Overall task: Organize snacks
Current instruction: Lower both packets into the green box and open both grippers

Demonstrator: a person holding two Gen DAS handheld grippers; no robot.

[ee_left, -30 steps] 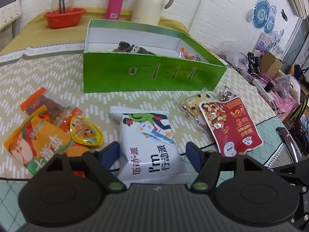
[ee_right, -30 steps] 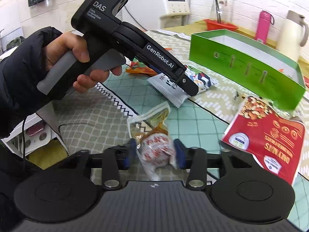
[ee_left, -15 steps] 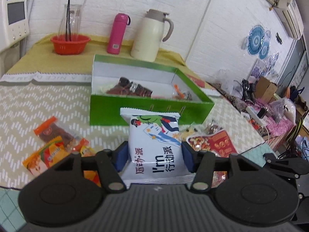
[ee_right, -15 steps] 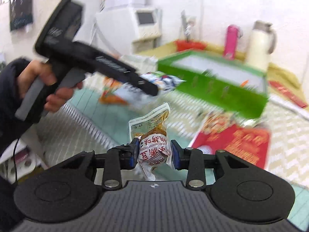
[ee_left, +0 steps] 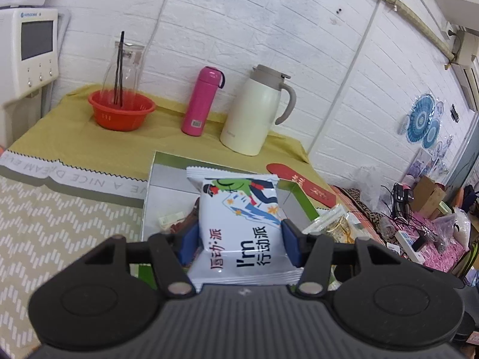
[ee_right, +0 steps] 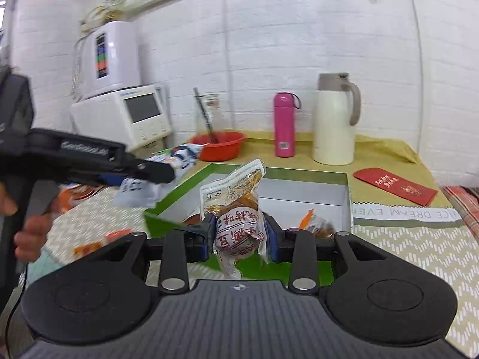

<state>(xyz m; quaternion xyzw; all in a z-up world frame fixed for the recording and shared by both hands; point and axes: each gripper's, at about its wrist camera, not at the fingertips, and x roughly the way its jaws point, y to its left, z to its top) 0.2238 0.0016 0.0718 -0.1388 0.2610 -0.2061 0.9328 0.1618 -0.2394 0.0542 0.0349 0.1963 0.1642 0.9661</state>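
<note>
My left gripper (ee_left: 239, 243) is shut on a white snack packet (ee_left: 241, 224) with blue and green print, held in the air above the green box (ee_left: 304, 202). My right gripper (ee_right: 239, 236) is shut on a clear vacuum pouch (ee_right: 236, 209) with a round brown snack and red print, held over the near edge of the green box (ee_right: 179, 197). The left gripper (ee_right: 143, 173) with its white packet (ee_right: 176, 161) also shows in the right wrist view, over the box's left side. Several snacks lie inside the box (ee_right: 317, 224).
At the back on a yellow cloth stand a red bowl (ee_left: 121, 112), a pink bottle (ee_left: 202, 101) and a cream jug (ee_left: 257, 110). A red envelope (ee_right: 395, 187) lies right of the box. Loose orange snack packs (ee_right: 101, 239) lie on the table at left.
Both grippers have lifted their snacks off the table and carried them forward over the green box. The left gripper closed on the white packet during this time.
</note>
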